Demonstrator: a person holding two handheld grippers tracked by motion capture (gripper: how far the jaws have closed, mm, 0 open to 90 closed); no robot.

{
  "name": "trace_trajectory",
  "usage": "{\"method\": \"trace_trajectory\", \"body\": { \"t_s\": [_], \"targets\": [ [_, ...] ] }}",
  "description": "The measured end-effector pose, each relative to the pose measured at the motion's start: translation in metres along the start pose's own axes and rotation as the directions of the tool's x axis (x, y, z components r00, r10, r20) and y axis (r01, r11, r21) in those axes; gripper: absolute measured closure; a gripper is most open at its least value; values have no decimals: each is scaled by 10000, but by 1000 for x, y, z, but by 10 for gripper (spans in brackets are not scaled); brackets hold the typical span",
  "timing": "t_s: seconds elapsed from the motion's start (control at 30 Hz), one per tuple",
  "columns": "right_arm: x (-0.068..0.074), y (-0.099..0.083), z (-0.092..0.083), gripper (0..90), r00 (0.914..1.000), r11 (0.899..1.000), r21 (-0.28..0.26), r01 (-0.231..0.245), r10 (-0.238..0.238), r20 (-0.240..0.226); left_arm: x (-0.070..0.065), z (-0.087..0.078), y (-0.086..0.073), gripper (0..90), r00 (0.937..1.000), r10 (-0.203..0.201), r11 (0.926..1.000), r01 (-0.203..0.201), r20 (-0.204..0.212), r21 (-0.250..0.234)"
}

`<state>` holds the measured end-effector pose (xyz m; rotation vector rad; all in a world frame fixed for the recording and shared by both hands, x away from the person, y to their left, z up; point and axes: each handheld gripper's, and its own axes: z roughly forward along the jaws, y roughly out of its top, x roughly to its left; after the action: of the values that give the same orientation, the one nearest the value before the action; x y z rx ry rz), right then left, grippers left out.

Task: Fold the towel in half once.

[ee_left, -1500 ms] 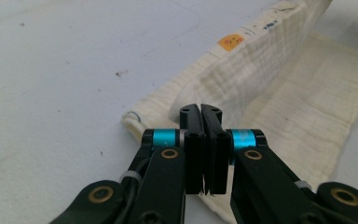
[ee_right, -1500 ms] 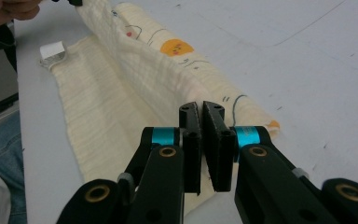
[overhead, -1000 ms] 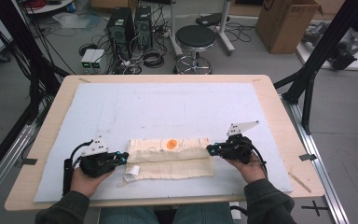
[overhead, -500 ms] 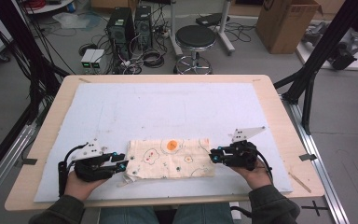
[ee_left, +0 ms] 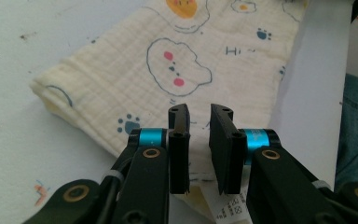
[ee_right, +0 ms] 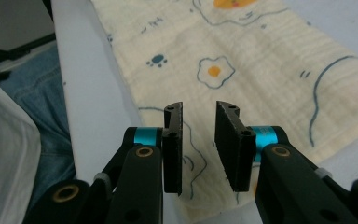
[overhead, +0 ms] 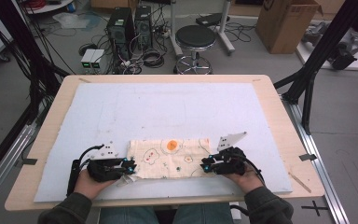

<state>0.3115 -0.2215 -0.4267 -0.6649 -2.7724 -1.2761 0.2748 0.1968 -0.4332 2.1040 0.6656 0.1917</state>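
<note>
A cream cloth (overhead: 170,156) printed with fried eggs and paw marks lies flat on the white mat (overhead: 177,107), near the front edge. My left gripper (overhead: 129,167) sits at the cloth's left end, low over it. Its jaws have just been closing partway, and in the left gripper view (ee_left: 199,114) they stand slightly apart with nothing between them, the cloth (ee_left: 182,65) and its white label (ee_left: 226,205) lying beneath. My right gripper (overhead: 205,165) sits at the right end. Its jaws have just been opening and stand apart (ee_right: 199,109) above the cloth (ee_right: 261,60).
The mat covers a wooden table (overhead: 279,121). Beyond its far edge stand a black stool (overhead: 195,39), computer towers (overhead: 126,25) with cables, and a cardboard box (overhead: 286,23). Black frame posts (overhead: 310,88) rise at both sides. The person's jeans (ee_right: 51,93) lie past the near edge.
The cloth, a narrow folded strip a second ago, now lies unfolded and wider toward the person. Both grippers have let go of it and shifted slightly toward the near edge.
</note>
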Motion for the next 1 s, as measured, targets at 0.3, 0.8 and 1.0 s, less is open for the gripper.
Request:
{"method": "trace_trajectory", "body": {
  "t_s": [0.3,0.8,1.0],
  "targets": [
    [1,-10,0,750,9998,9993,373,63,-69,163,1,0,-9,742,9999,59,9996,-55,-154,264],
    [6,-19,-3,754,9996,9984,553,154,-168,244,-3,1,-12,716,9987,358,9984,-341,-365,461],
    [5,-13,-5,711,9995,9994,267,200,-206,224,0,-5,-3,665,9998,-26,10000,25,-197,-49]
  ]
}}
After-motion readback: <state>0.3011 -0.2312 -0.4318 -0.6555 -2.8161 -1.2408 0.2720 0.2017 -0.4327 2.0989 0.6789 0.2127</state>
